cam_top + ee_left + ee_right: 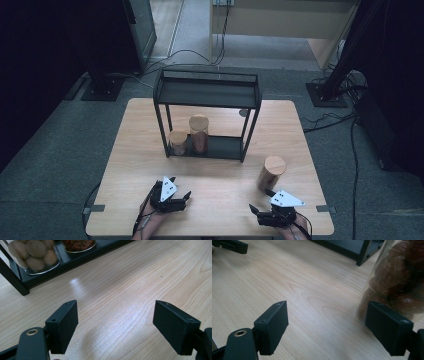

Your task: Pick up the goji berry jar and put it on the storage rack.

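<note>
A black two-tier metal rack point(206, 92) stands mid-table. On its lower shelf sit a short jar point(178, 141) of pale round nuts point(35, 252) and a taller jar point(199, 134) with red contents point(78, 245), both with wooden lids. A third wooden-lidded jar point(271, 172) stands on the table at the right, its glass wall holding dark brown pieces point(397, 282). My left gripper point(181, 200) rests open near the front edge, jaws empty point(115, 325). My right gripper point(260, 209) is open just in front of the third jar, whose glass sits beside the right jaw point(325, 327).
The wooden table point(135, 165) has bare surface between the grippers and the rack. The rack's top shelf point(207, 94) holds nothing. Cables and stand bases point(102, 87) lie on the grey floor behind the table. The other gripper's tip point(230, 246) shows at far left.
</note>
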A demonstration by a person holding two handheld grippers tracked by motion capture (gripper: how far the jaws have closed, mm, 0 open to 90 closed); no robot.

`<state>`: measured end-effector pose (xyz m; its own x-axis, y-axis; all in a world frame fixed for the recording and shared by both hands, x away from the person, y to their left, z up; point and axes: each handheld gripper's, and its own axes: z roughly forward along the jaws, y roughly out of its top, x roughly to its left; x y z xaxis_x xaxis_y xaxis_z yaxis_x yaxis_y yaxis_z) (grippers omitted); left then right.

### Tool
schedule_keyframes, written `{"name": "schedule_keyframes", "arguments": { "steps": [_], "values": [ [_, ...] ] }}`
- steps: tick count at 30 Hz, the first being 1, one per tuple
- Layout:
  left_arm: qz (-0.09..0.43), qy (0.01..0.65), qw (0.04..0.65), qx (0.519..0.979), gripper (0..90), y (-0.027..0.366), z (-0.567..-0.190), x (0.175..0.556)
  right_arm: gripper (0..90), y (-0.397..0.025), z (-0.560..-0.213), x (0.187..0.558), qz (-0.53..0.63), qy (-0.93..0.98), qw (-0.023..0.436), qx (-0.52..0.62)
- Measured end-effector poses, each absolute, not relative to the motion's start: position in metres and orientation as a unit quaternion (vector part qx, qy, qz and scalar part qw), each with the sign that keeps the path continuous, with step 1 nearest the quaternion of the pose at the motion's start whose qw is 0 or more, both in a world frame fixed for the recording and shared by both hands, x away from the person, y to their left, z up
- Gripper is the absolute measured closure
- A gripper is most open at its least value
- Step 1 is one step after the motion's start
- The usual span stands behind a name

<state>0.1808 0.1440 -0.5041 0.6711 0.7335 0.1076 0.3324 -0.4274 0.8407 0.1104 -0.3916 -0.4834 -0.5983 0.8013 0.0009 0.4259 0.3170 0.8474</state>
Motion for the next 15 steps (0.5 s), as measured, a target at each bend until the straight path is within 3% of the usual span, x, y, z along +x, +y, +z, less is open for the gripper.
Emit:
{"name": "schedule_keyframes", "arguments": {
  "steps": [15],
  "values": [
    [0.238,0.328,0.422,0.811,20.2,0.1441,-0.5040,0.1807,18.4,-0.4014,-0.4846,0.1076,0.420,0.776,0.228,0.411]
  ]
}}
